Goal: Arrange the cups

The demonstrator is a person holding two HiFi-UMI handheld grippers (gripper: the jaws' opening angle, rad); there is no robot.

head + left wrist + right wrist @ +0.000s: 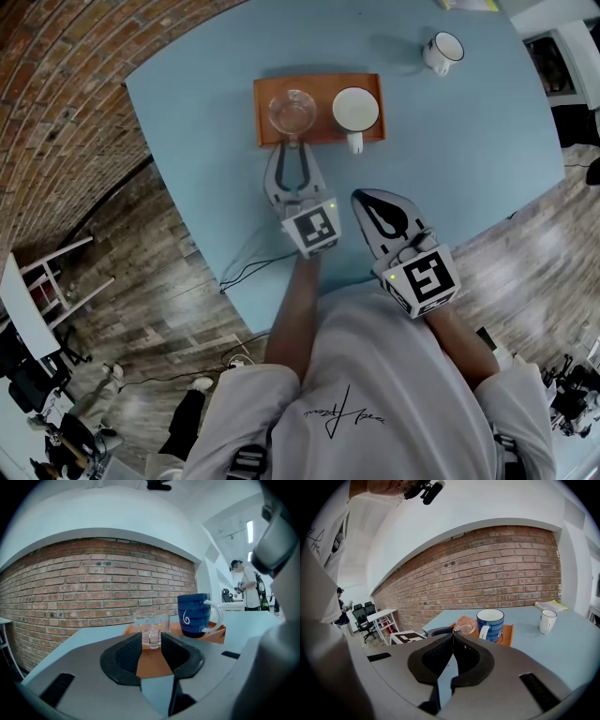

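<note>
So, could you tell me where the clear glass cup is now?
In the head view, the clear glass cup sits on the left half of the orange tray, beside the blue ceramic mug, directly ahead of the open left gripper.

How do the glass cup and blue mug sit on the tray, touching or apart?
Apart. The head view shows a strip of orange tray between the glass cup and the blue mug.

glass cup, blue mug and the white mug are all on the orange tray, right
No. Only the glass cup and blue mug are on the orange tray; the white mug stands on the table, apart from it, as the head view shows.
</note>
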